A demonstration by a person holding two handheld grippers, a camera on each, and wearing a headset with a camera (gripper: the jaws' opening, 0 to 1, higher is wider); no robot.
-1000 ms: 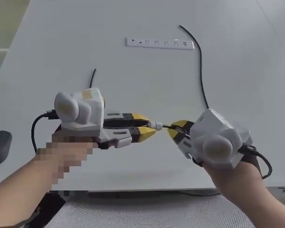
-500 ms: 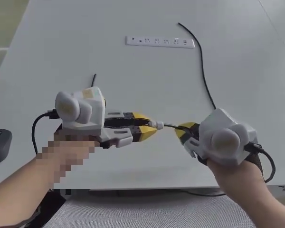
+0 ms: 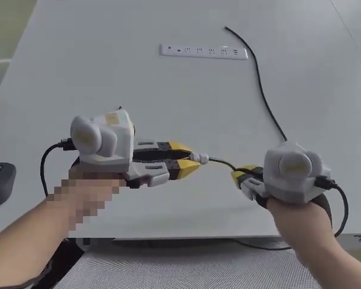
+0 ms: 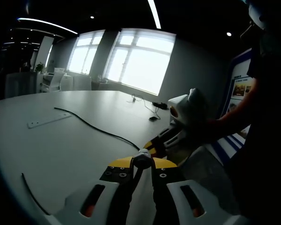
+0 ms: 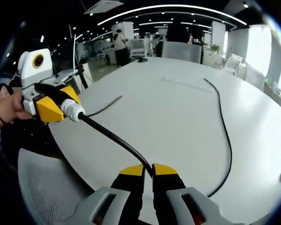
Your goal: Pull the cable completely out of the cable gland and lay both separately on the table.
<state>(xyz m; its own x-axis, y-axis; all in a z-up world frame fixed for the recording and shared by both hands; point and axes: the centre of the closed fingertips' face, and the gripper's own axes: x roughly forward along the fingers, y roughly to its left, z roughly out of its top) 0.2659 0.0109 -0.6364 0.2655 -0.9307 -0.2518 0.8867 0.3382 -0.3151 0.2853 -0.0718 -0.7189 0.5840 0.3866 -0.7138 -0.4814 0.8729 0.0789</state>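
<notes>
Currently the left gripper (image 3: 188, 164) has its jaws clamped on the white cable gland (image 3: 198, 159), held in the air above the tabletop (image 3: 168, 96). The right gripper (image 3: 239, 175), at 4 o'clock from the gland, has its jaws closed on the black cable (image 3: 219, 161) (a short sagging span shows between the two). The cable end sits in the gland. A power strip (image 3: 203, 52) lies at 12 o'clock.
</notes>
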